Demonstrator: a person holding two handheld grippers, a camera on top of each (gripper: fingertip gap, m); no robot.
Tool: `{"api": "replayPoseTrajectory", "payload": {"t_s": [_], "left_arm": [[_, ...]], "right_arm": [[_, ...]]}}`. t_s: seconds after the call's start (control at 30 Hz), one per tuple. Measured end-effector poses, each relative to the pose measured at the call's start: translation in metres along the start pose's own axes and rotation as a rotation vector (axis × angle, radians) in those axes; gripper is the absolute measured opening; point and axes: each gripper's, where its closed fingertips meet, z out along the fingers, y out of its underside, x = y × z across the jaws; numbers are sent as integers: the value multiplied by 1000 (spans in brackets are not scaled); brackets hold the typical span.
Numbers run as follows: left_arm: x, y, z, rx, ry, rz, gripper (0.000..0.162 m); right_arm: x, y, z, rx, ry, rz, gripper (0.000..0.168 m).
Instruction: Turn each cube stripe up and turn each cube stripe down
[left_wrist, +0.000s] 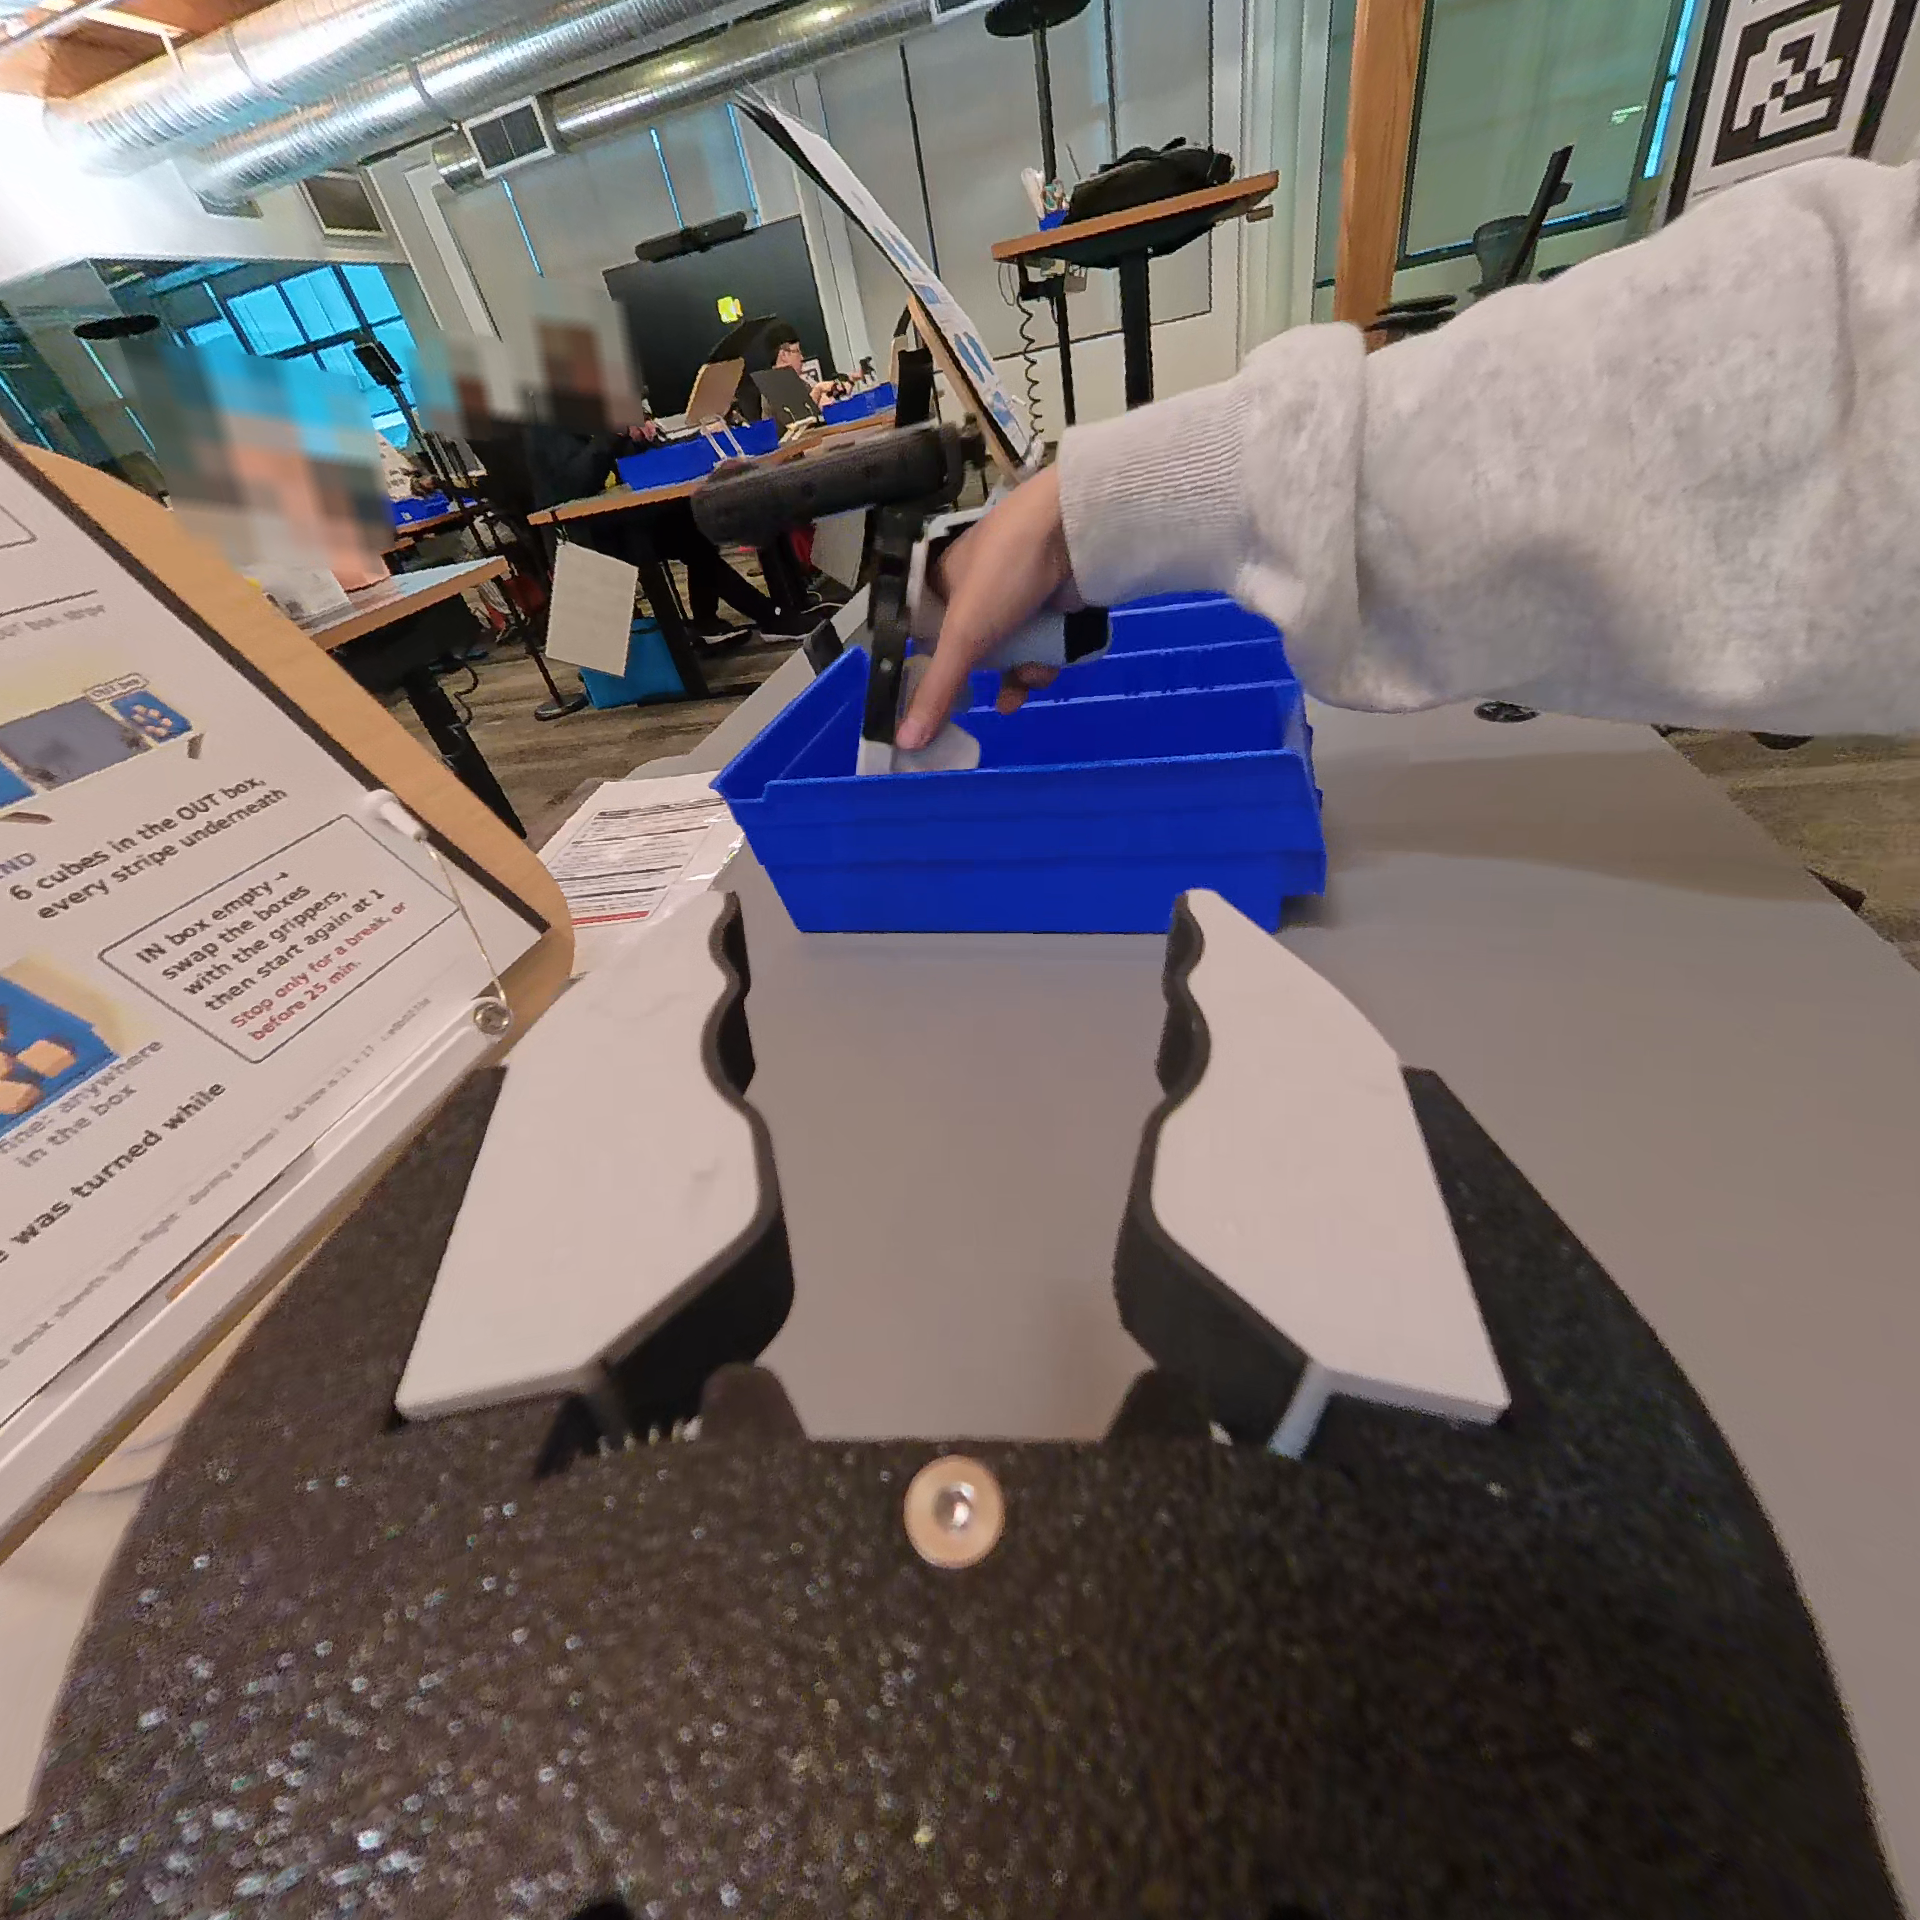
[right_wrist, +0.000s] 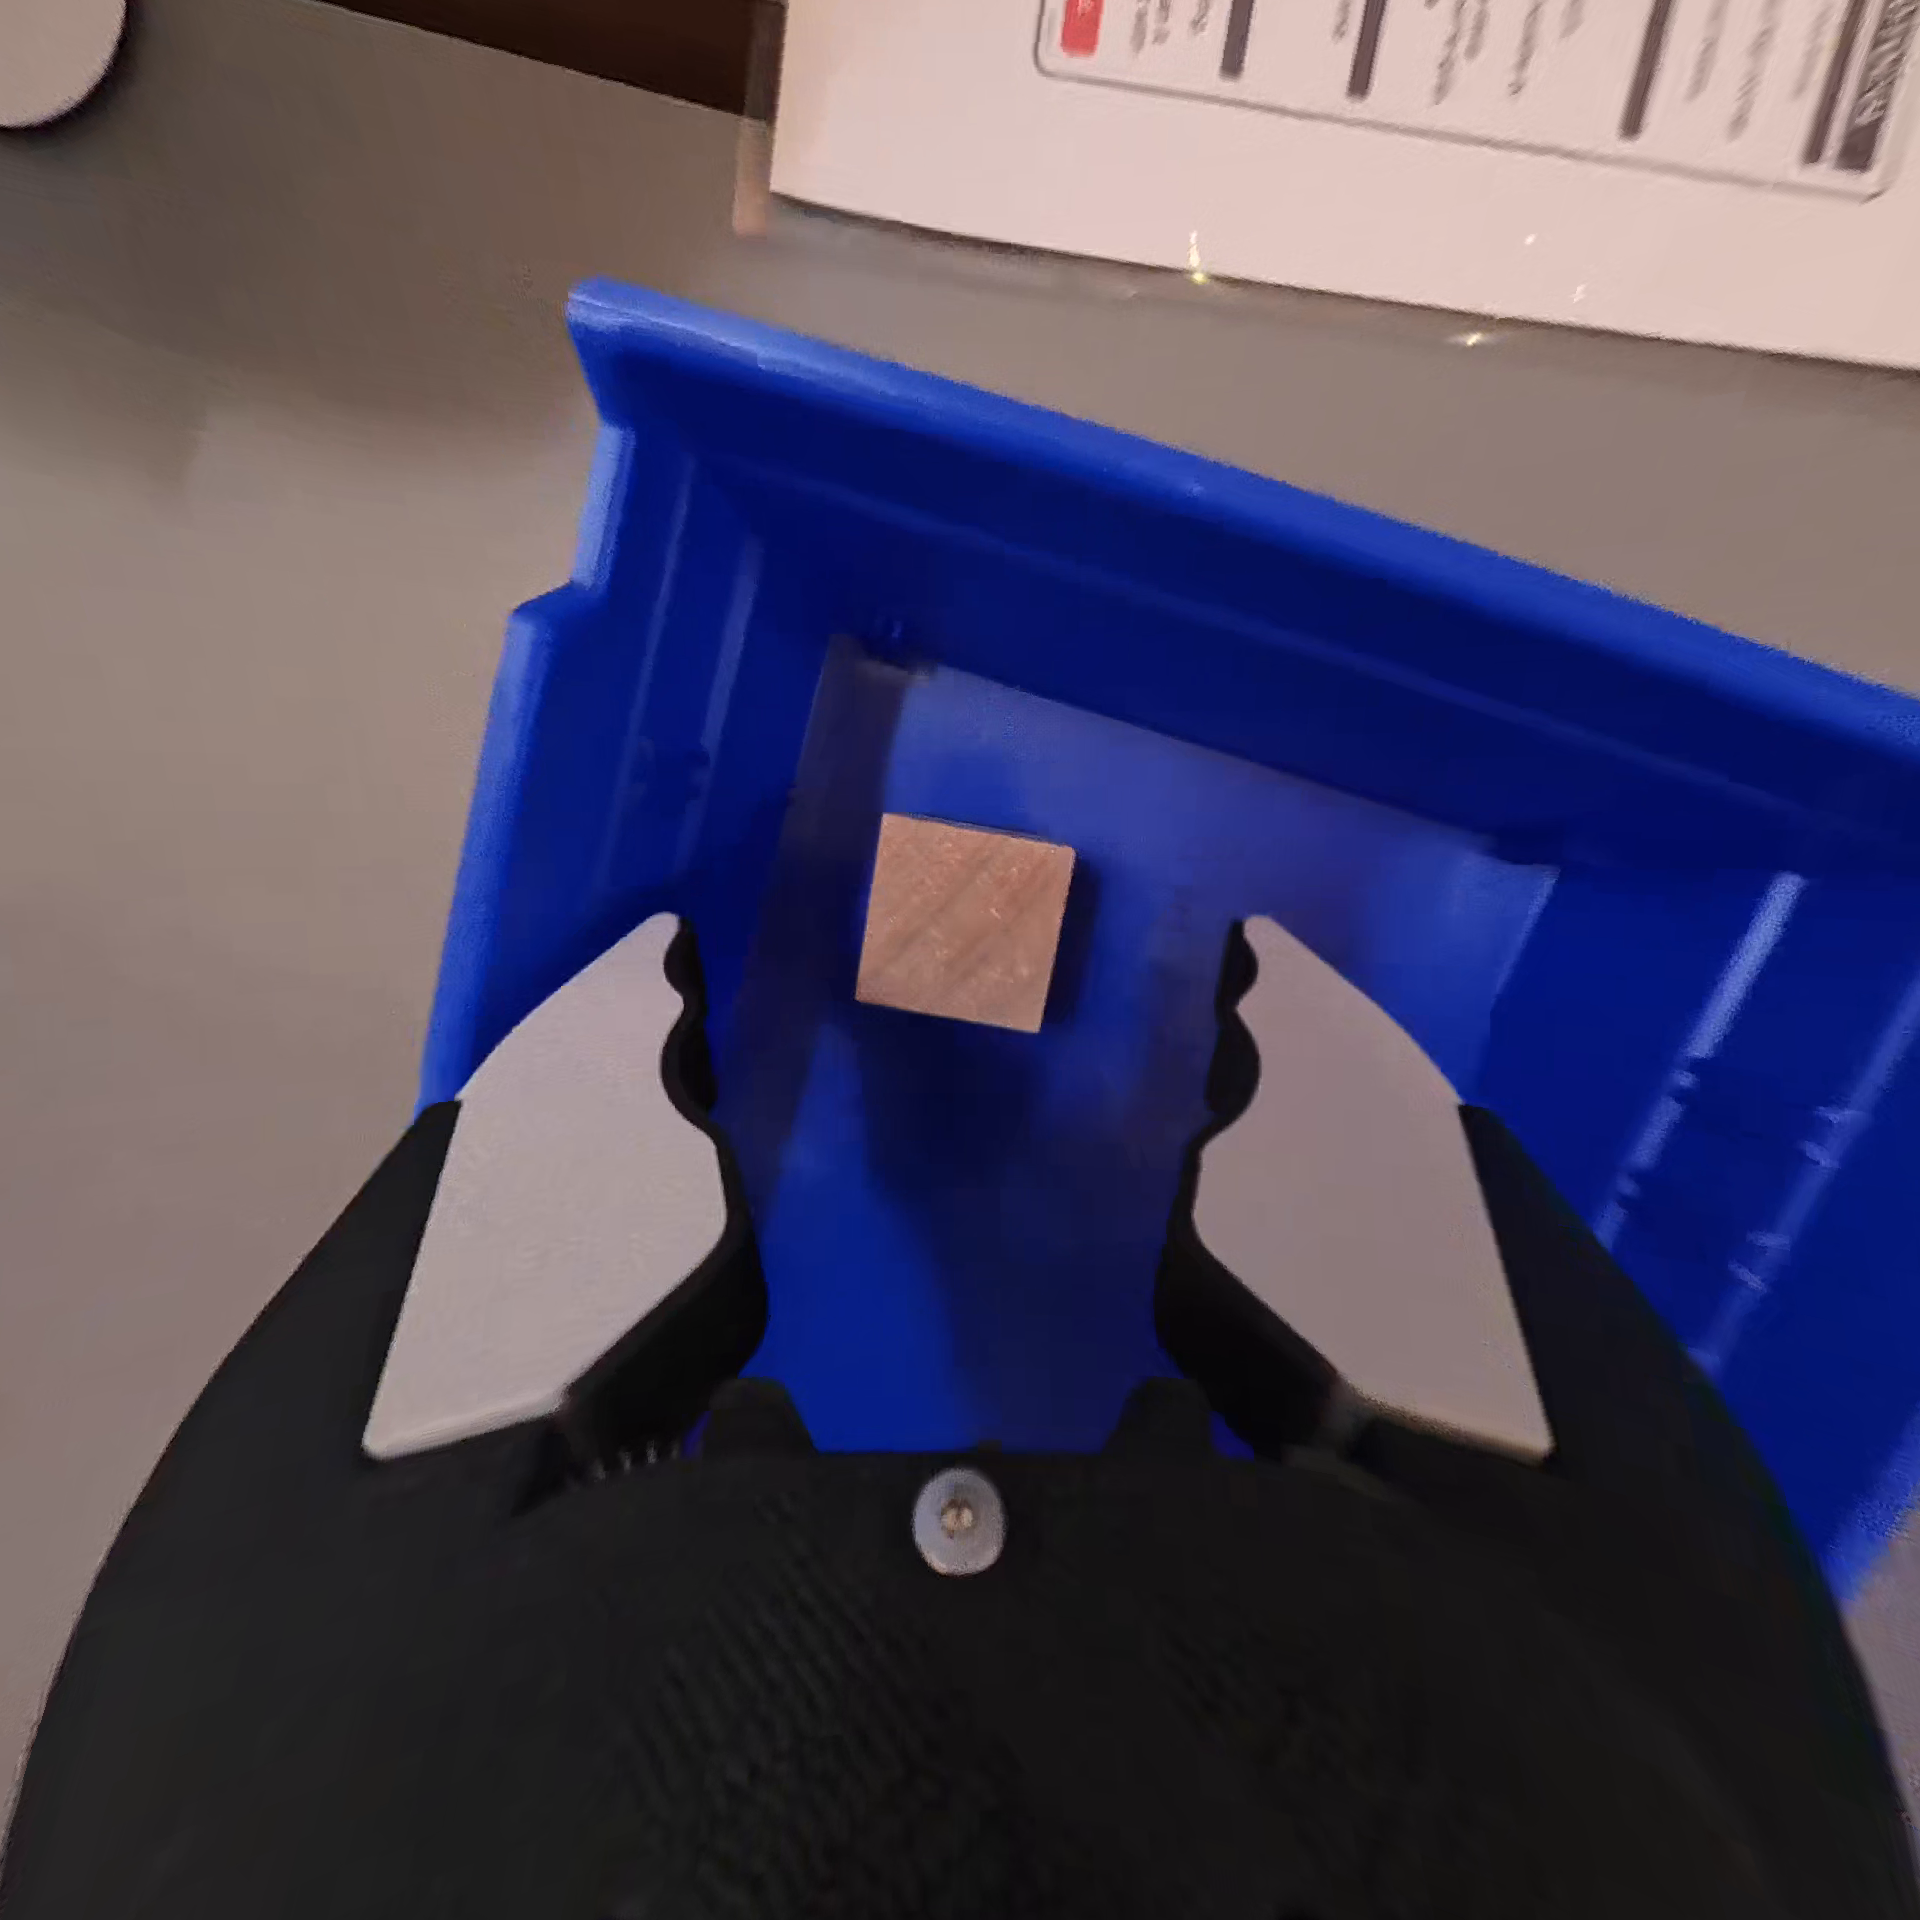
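In the right wrist view a plain wooden cube (right_wrist: 963, 923) lies on the floor of a blue bin (right_wrist: 1195, 582), no stripe showing on its top face. My right gripper (right_wrist: 956, 940) is open and points down into the bin, its fingertips on either side of the cube and just short of it. In the left wrist view my left gripper (left_wrist: 961, 920) is open and empty over the grey table (left_wrist: 1558, 987), just short of the blue bins (left_wrist: 1039, 831). The right gripper (left_wrist: 914, 743) also shows there, reaching down into the nearest bin, held by a hand in a grey sleeve.
An instruction board on a wooden stand (left_wrist: 208, 883) leans at the left. A printed sheet (left_wrist: 634, 842) lies on the table beside the bins and also shows in the right wrist view (right_wrist: 1351, 156). Desks and people fill the room behind.
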Motion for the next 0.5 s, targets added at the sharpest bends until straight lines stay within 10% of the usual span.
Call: {"api": "replayPoseTrajectory", "payload": {"t_s": [0.27, 0.5], "left_arm": [[-25, -14, -25, -19, -148, -34, 76], [-59, -29, -88, -99, -416, -118, 76]], "right_arm": [[-8, -26, -100, 342, 109, -35, 101], [-146, -14, -150, 571, -223, -215, 100]]}}
